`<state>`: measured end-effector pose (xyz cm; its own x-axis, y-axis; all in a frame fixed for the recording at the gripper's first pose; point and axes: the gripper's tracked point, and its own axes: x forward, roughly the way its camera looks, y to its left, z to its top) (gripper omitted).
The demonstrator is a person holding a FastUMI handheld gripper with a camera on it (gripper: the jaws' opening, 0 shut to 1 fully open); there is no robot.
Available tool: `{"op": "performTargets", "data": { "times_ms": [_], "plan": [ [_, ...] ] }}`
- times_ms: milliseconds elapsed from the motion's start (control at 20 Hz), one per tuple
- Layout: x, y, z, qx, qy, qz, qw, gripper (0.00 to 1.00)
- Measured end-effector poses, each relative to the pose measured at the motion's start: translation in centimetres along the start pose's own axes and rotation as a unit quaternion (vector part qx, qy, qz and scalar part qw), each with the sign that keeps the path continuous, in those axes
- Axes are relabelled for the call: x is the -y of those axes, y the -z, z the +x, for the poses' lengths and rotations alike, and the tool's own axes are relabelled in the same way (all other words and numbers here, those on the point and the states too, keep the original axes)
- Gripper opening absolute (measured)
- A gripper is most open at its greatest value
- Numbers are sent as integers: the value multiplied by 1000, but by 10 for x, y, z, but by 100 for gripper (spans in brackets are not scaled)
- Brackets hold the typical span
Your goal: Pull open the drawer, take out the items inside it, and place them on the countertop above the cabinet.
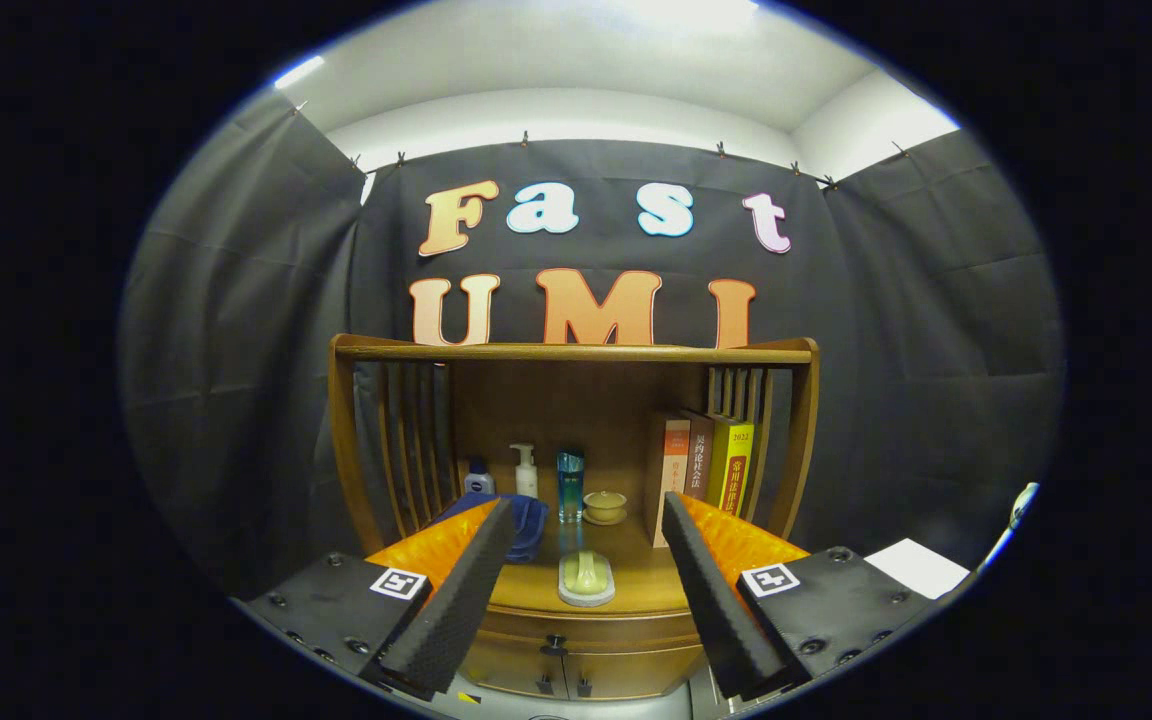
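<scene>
Drawer (591, 628) sits shut below the countertop (636, 585), its knob (555, 641) between my spread, empty gripper (586, 580) fingers. A soap dish (586, 578) lies on top. I can't see inside, so I judge no further.

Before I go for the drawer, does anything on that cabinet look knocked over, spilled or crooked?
Nothing stands out. The bottles and the cup stand upright, the books stand in a row, the brush lies flat near the countertop edge. The drawer is shut. The gripper has its jaws wide open, holding nothing.
</scene>
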<state>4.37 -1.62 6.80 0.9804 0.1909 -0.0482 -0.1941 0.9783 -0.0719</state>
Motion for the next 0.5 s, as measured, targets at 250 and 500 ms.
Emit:
{"op": "performTargets", "data": {
  "times_ms": [250,500],
  "plan": [
    [1,3,-2,-1,-1,0,1000,99],
    [-1,2,-6,2,-2,0,1000,99]
  ]
}}
